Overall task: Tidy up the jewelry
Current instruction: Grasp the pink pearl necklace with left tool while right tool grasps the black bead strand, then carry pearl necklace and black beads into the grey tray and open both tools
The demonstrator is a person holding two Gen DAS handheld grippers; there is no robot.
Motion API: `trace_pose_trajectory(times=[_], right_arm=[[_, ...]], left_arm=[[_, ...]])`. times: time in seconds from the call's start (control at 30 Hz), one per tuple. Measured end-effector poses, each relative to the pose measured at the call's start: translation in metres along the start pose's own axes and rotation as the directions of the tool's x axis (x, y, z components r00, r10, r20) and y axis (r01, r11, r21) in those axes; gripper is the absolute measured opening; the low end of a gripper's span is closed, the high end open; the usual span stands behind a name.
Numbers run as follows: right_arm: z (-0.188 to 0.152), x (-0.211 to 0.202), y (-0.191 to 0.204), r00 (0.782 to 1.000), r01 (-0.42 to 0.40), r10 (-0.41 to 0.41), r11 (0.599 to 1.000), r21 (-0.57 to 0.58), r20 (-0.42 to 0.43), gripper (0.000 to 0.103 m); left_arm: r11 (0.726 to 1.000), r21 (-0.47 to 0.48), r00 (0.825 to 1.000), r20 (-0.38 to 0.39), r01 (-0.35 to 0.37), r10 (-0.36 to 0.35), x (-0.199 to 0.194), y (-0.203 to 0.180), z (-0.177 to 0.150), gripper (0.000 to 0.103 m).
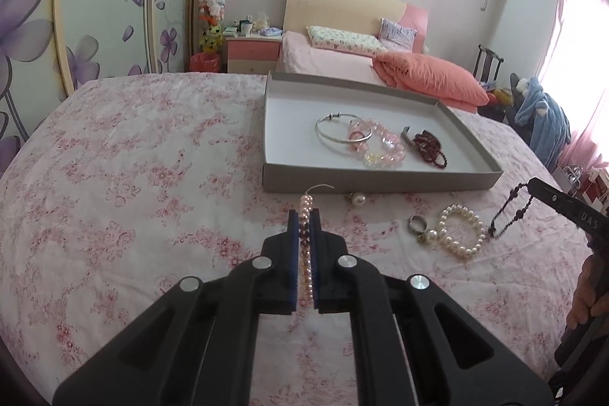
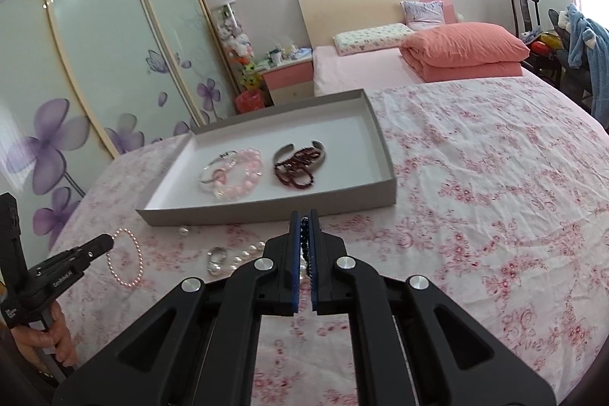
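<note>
A shallow grey box with a white floor sits on the flowered bedspread, at about 1 o'clock from the left gripper. Inside it lie a silver bangle, a pink bead bracelet overlapping the bangle, a grey cuff and a dark red bead strand against the cuff.

On the cloth just in front of the box's near wall sits a single pearl piece. Nearer, at 3 o'clock from the left gripper, a ring touches a white pearl bracelet. These loose pieces lie between the two grippers.

The left gripper is clenched on a pink pearl bracelet, held just above the cloth short of the box; its beads are small and pale pink, with a thin white thread end sticking out on top.

The right gripper is clenched on a dark bead bracelet, also short of the box's near wall; in the left view it hangs as a thin, dark loop.
</note>
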State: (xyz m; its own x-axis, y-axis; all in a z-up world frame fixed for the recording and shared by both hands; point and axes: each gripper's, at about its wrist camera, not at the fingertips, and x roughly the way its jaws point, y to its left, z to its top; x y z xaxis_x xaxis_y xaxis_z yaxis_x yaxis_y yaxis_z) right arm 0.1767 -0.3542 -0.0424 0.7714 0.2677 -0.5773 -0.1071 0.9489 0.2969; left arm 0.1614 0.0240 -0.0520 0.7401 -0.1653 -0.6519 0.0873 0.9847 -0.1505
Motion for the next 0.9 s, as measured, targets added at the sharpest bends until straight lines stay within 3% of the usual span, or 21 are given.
trace_pose_trajectory(times=[0.53,0.9], right_arm=[[-0.006,-0.016,0.021,0.997,0.005,0.000,0.998,-0.061,0.081,0.005],[0.009,-0.035,0.036,0.978,0.030,-0.003,0.992,-0.125,0.208,0.005]], left_arm=[[1.000,0.003,0.998,0.060,0.010,-0.010,-0.016,-0.011,-0.003,0.006],[0.999,0.031,0.989,0.147,0.020,-0.024,-0.029,-0.026,0.016,0.006]])
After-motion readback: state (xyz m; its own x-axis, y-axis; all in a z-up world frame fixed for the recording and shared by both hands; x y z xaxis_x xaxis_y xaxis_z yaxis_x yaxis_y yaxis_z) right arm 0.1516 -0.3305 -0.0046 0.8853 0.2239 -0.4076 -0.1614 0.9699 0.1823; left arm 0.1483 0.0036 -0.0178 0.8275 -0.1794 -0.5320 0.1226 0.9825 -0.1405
